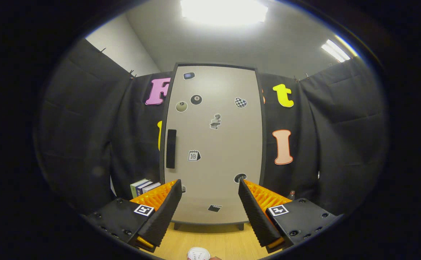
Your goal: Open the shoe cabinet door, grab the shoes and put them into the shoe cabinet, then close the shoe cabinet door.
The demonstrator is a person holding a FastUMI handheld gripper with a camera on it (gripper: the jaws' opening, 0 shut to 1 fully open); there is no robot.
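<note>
The tongs (pixel 209 187) are standing wide apart with nothing between them, their two fingers (pixel 167 213) rising from the lower part of the frame and pointing toward the shoe cabinet (pixel 214 144). The cabinet is filling the middle of the frame, standing upright on short feet on the wooden floor (pixel 214 242), and its pale door (pixel 217 108) is sitting shut. A dark handle (pixel 171 148) is running vertically along the door's left edge, above and just beyond the left finger. Several small stickers (pixel 215 121) are dotting the door face, from its top down to near its bottom edge.

At the bottom centre of the frame, between the fingers and nearer than their tips, the white toe of a shoe (pixel 198 254) is peeking up from the floor; the rest of it is cut off.

To the lower left of the cabinet, a few books (pixel 144 187) are standing just behind the left finger. At the lower right, a small bottle with a red cap (pixel 292 195) is showing behind the right finger. A bright ceiling light (pixel 224 11) is glowing at the top centre.
</note>
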